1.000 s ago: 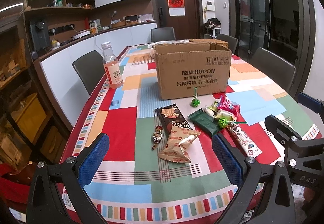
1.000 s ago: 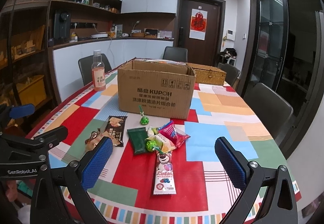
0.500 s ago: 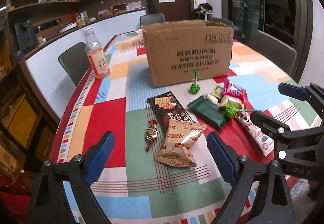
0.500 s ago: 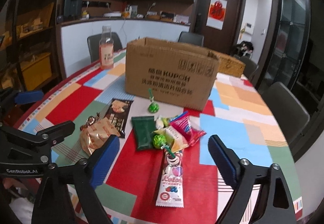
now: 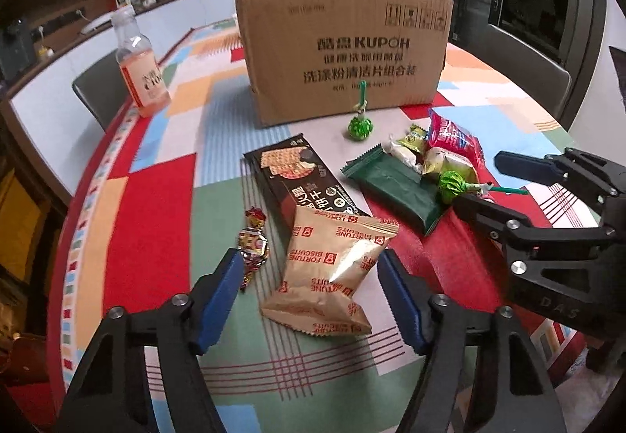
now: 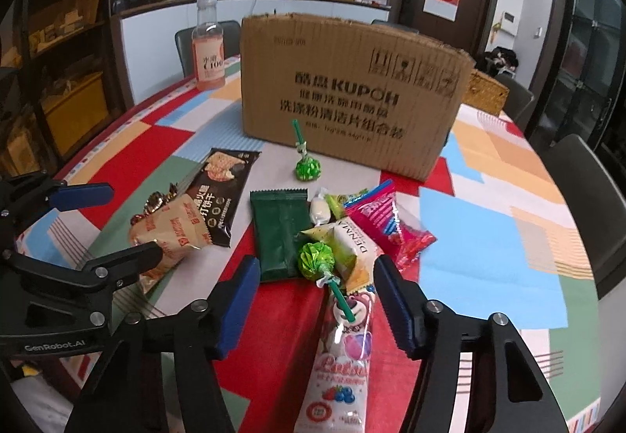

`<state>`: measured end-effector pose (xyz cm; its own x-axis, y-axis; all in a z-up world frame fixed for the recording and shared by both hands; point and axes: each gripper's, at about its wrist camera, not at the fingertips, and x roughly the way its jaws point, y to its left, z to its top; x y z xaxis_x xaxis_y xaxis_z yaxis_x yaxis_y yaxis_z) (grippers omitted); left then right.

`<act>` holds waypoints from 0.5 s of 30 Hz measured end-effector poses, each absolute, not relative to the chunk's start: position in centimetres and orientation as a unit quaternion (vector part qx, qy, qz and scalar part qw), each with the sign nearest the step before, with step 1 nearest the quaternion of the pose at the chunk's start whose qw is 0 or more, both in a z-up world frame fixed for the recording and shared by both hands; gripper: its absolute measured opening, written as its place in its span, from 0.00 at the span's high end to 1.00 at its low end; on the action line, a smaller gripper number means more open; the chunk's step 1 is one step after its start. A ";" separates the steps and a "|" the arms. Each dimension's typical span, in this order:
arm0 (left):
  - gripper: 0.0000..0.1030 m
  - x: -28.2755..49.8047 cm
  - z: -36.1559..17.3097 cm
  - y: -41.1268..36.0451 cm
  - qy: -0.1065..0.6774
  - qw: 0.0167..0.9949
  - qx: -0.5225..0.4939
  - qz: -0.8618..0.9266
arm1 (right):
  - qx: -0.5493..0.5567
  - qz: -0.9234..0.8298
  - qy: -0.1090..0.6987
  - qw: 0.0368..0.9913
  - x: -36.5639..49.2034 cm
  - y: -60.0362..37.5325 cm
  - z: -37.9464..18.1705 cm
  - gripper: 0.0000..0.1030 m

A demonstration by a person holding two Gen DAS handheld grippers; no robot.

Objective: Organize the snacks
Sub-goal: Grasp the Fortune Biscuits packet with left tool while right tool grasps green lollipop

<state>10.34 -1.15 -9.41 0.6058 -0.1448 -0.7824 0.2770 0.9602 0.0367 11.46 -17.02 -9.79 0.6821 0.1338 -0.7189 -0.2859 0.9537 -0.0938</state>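
Snacks lie on the patterned tablecloth in front of a cardboard box (image 5: 344,49), which also shows in the right wrist view (image 6: 352,92). My left gripper (image 5: 309,296) is open, its fingers straddling a tan Fortune Biscuits bag (image 5: 332,268). Beside it lie a gold-red candy (image 5: 253,245), a black cracker pack (image 5: 301,178) and a dark green bar (image 5: 395,190). My right gripper (image 6: 317,300) is open around a green lollipop (image 6: 315,261) lying on a pink Lotso pack (image 6: 344,354). A white Dinma packet (image 6: 348,245) and a pink packet (image 6: 387,221) lie just beyond.
A pink drink bottle (image 5: 141,73) stands at the table's left edge. Another green lollipop (image 5: 360,126) lies against the box. A wicker basket (image 6: 485,92) sits behind the box. Chairs surround the table. Each gripper shows in the other's view.
Both grippers have moved forward and down toward the snacks. The left now straddles the biscuit bag, the right the lollipop and pink pack. Nothing has been gripped.
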 end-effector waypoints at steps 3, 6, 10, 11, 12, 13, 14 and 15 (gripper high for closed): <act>0.37 11.0 -10.0 -1.3 0.439 0.887 0.070 -0.127 | -0.095 0.125 0.393 0.906 12.1 -16.9 -10.5 0.47; 0.38 11.4 -10.5 -1.3 0.448 0.882 0.065 -0.132 | -0.091 0.132 0.403 0.901 12.7 -16.8 -11.1 0.52; 0.45 12.0 -11.2 -1.3 0.464 0.873 0.058 -0.138 | -0.084 0.139 0.417 0.894 13.3 -16.8 -11.8 0.57; 0.47 12.1 -11.4 -1.3 0.468 0.871 0.056 -0.139 | -0.083 0.139 0.418 0.894 13.4 -16.9 -12.0 0.58; 0.49 12.2 -11.4 -1.3 0.470 0.870 0.055 -0.140 | -0.083 0.140 0.421 0.893 13.6 -16.9 -12.1 0.59; 0.50 12.3 -11.5 -1.3 0.472 0.869 0.053 -0.141 | -0.082 0.140 0.422 0.892 13.7 -16.8 -12.2 0.60; 0.51 12.3 -11.5 -1.2 0.472 0.868 0.053 -0.141 | -0.081 0.140 0.423 0.891 13.8 -16.9 -12.2 0.61; 0.53 12.3 -11.5 -1.2 0.472 0.869 0.052 -0.141 | -0.080 0.140 0.424 0.891 13.9 -16.9 -12.3 0.61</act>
